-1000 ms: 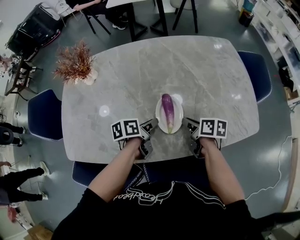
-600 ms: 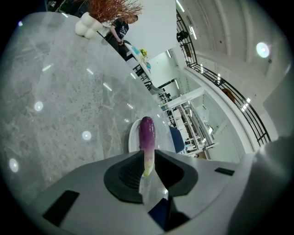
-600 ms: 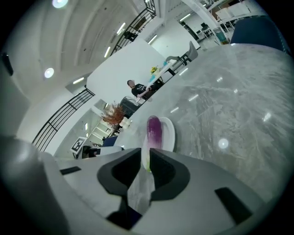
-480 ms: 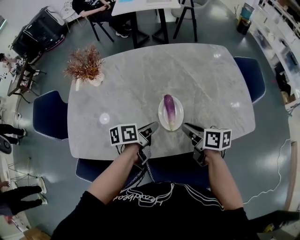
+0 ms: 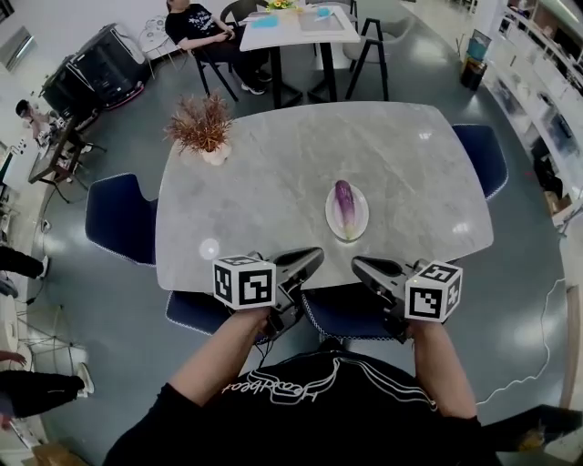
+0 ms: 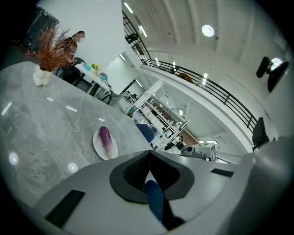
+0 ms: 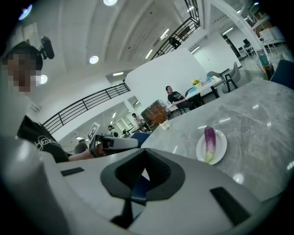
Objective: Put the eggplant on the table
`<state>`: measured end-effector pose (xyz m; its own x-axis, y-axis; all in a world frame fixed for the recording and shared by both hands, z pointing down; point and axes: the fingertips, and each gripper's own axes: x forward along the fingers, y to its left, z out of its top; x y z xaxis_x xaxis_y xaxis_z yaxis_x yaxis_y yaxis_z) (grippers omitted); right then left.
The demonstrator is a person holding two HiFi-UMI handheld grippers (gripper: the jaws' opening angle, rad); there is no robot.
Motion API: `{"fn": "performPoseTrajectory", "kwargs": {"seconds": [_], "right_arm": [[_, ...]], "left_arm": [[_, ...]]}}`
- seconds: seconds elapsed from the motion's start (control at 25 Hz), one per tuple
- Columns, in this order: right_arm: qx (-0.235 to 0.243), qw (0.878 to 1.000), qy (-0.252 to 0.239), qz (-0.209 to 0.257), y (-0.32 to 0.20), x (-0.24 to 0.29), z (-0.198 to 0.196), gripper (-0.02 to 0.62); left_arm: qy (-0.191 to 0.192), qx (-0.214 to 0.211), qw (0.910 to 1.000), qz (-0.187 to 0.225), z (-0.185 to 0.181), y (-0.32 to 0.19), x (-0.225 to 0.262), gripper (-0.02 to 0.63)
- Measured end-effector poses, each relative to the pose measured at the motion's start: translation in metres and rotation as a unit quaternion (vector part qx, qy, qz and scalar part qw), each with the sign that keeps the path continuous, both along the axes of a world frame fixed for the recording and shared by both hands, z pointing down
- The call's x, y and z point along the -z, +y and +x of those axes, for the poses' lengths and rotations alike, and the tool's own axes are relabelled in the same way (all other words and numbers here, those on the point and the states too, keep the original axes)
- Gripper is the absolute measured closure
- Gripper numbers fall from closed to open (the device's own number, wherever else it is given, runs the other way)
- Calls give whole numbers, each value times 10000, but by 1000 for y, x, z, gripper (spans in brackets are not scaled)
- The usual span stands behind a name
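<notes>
A purple eggplant (image 5: 343,202) lies on a small white plate (image 5: 332,219) toward the near side of the grey marble table (image 5: 273,173). It also shows in the left gripper view as the eggplant (image 6: 106,137) on the plate (image 6: 97,147), and in the right gripper view as the eggplant (image 7: 209,139) on the plate (image 7: 222,148). My left gripper (image 5: 314,258) and right gripper (image 5: 360,265) hover just off the table's near edge, well short of the plate. Both are shut and hold nothing. The left gripper (image 6: 149,153) and the right gripper (image 7: 146,152) each show tips meeting.
A pot of dried reddish plants (image 5: 202,127) stands at the table's far left corner. Blue chairs sit at the left (image 5: 118,218), the right (image 5: 478,155) and under my grippers (image 5: 342,314). Another table (image 5: 291,23) with a seated person (image 5: 193,23) is behind.
Both grippers have drawn back from beside the plate to past the table's near edge. The head camera has pulled back too. The eggplant still lies on the plate.
</notes>
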<state>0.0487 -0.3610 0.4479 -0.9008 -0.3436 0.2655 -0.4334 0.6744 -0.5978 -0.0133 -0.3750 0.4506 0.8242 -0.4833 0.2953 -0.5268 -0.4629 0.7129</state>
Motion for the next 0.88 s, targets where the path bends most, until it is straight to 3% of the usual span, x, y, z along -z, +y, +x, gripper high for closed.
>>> {"fn": "performPoseTrajectory", "kwargs": {"seconds": [0.24,0.48,0.88], "right_arm": [[266,9978,46,613,93,45,-28,589],[22,9940,-136,1082,185,79,-37,589],[-233,9934,-172,1113,284,76,-36,589]], "left_arm": [[-39,-370,9967,728,-25,106,52,598],[-245,-669,9863,1490,-32,207,86,598],[-434,-770,9830,1612,-41,312,77,598]]}}
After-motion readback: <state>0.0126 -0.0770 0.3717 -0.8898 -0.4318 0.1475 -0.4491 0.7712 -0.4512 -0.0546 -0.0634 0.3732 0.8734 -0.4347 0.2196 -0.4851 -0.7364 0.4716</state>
